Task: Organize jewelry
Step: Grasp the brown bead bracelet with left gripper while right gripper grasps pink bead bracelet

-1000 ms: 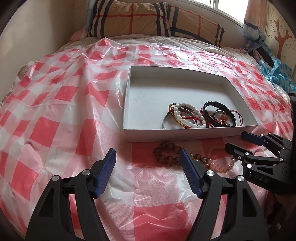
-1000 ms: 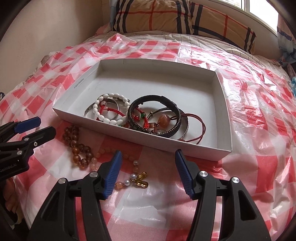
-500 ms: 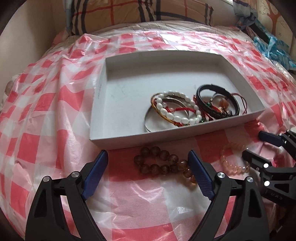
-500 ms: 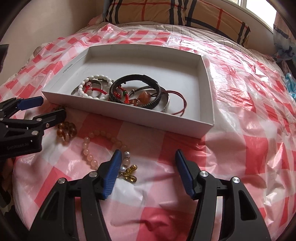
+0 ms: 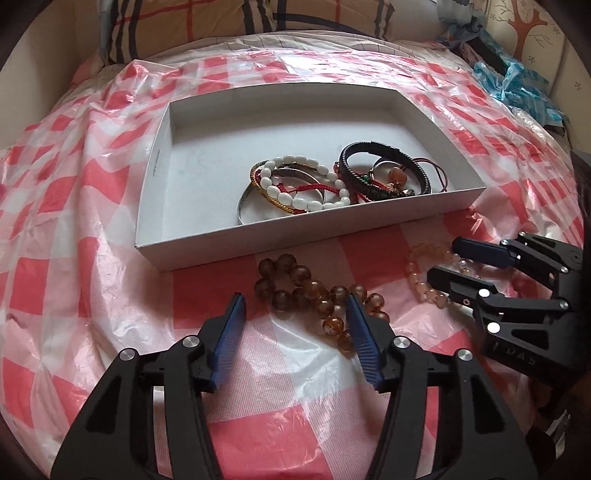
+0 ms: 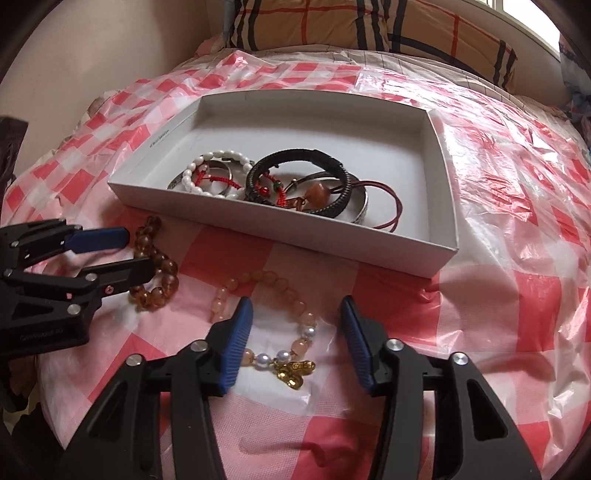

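Note:
A white shallow box (image 5: 258,243) (image 6: 280,232) on the bed holds several bracelets: white beads (image 5: 295,184), a black braided band (image 5: 384,166) (image 6: 295,181), a silver bangle, red cords. In front of the box lie a brown amber bead bracelet (image 5: 314,295) (image 6: 155,273) and a pale peach bead bracelet with a gold charm (image 6: 280,332) (image 5: 424,273). My left gripper (image 5: 295,310) is open, its fingers straddling the amber bracelet. My right gripper (image 6: 295,314) is open, its fingers straddling the peach bracelet.
A red-and-white checked plastic sheet (image 5: 74,206) covers the bed. Plaid pillows (image 6: 351,26) lie at the head. A wall (image 6: 92,48) is on the left, blue plastic (image 5: 513,81) at the far right. The two grippers are close side by side.
Both grippers have come lower and closer to the loose bracelets. The left now straddles the amber beads, the right the peach bracelet. Both stay open.

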Tool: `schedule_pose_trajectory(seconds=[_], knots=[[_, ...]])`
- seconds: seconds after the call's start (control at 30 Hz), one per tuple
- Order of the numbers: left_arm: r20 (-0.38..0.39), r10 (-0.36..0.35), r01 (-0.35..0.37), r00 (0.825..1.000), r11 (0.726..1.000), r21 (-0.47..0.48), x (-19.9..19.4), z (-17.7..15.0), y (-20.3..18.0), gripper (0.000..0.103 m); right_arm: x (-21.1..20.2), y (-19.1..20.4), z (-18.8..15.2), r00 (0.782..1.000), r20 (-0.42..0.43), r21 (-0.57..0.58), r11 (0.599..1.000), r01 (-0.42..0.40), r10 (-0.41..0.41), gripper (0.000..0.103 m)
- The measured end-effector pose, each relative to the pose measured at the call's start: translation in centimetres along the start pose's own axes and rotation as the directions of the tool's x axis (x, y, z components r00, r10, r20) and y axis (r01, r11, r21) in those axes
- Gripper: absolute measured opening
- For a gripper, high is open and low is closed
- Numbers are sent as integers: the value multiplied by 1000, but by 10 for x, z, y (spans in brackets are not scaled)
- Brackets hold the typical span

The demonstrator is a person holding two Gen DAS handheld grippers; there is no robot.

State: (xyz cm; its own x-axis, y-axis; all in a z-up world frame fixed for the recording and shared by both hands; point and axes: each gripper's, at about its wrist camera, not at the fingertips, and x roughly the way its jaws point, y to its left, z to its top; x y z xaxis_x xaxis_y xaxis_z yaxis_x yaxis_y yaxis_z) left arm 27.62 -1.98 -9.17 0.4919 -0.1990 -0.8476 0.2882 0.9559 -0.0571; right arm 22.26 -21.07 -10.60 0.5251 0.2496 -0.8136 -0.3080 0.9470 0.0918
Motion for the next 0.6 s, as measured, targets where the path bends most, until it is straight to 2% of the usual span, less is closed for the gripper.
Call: schedule_pose_trajectory(seconds=[0.03, 0.07, 0.13, 0.27, 0.6], knots=[[5, -2, 2, 1000, 1000, 9, 1, -1, -2, 47, -1, 1, -1, 1000, 1, -2, 1000, -3, 3, 20], [5, -18, 17, 1000, 1000, 22, 0, -2, -4, 33, -2, 0, -3, 1000, 1, 1, 1000, -9, 9, 11], [7, -22, 21, 1000, 998, 61, -4, -3, -9, 11, -7, -4, -6, 999, 10, 32, 999, -43, 43, 9], [25, -54, 52, 998, 995, 91, -19, -9, -16, 10, -23, -14, -10, 993, 50, 101, 989, -109, 104, 9], [108, -147, 147, 983, 989, 5, -56, -3, 2, 10, -54, -33, -8, 967, 148, 203, 951, -233, 205, 9]])
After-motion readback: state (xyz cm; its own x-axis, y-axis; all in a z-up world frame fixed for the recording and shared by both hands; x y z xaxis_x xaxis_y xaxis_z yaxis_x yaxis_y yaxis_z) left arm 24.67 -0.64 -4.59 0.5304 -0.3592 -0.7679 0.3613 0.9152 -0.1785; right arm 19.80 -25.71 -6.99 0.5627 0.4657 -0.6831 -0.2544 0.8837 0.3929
